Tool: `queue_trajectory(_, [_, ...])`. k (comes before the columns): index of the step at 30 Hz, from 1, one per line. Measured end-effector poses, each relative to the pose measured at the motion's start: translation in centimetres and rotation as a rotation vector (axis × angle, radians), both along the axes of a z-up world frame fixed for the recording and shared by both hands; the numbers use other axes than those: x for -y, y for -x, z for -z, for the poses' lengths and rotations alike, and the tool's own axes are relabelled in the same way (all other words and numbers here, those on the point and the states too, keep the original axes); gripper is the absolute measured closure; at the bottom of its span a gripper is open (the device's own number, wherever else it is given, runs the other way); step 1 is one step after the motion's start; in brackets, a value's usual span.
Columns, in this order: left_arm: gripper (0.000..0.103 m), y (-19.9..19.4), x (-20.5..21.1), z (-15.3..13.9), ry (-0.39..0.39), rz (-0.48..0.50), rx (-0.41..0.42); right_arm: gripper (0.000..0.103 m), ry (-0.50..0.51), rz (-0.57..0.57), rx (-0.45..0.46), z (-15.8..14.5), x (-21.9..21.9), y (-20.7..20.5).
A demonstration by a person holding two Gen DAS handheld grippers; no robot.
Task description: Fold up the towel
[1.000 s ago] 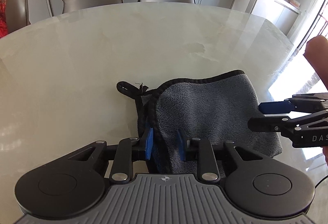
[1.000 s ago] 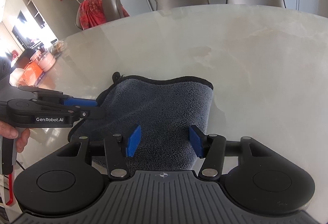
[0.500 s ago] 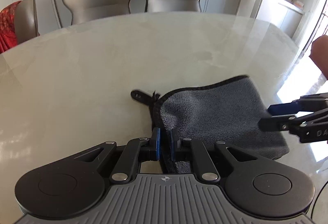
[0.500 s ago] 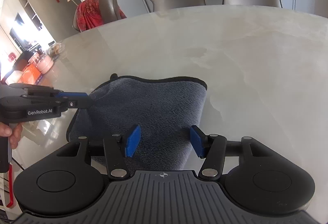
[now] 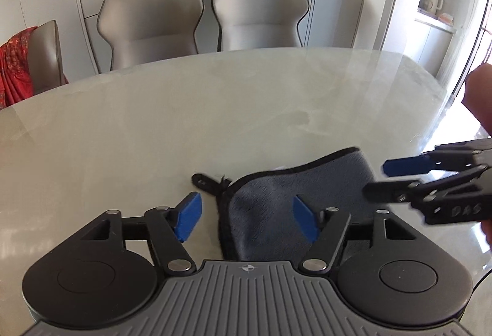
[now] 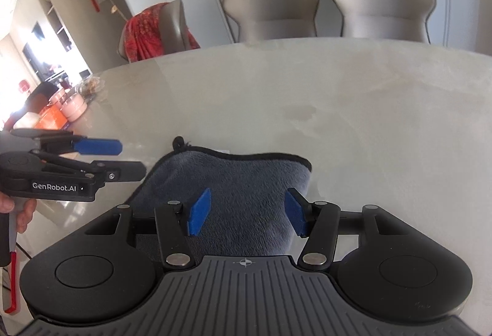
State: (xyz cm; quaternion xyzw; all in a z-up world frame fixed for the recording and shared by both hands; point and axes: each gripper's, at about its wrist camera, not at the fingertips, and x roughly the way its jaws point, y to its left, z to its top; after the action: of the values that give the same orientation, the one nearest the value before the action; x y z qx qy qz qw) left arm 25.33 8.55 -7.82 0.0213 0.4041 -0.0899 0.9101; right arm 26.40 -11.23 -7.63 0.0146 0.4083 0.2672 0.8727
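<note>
The grey towel lies on the counter already folded into a compact stack, its hanging loop at the far left corner. The left gripper has just been opening, fingers spread with nothing pinched. The right gripper hovers above, fingers apart and empty. Folding looks nearly finished.

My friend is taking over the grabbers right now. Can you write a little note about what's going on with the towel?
Left gripper: open, jaws just opened off the towel's edge, nothing held.
Right gripper: open above the towel, nothing held.
Towel: grey, folded over, lying on the table, hanging loop sticking out at its far left corner.
Done: at least one fold is in.
Left: check the edges line up, probably one more fold, then smooth it flat.
</note>
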Motion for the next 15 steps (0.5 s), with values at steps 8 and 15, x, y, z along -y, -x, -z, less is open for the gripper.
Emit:
queue_trajectory(8, [0.030,-1.2,1.5,2.2,-0.002,-0.019,-0.044,0.047,0.099,-0.023,0.000,1.2,-1.9,-1.1])
queue_trajectory(15, [0.029,-1.7,1.4,3.8,0.002,-0.033,-0.068,0.049,0.149,-0.048,0.054,1.9,-2.6,-0.9])
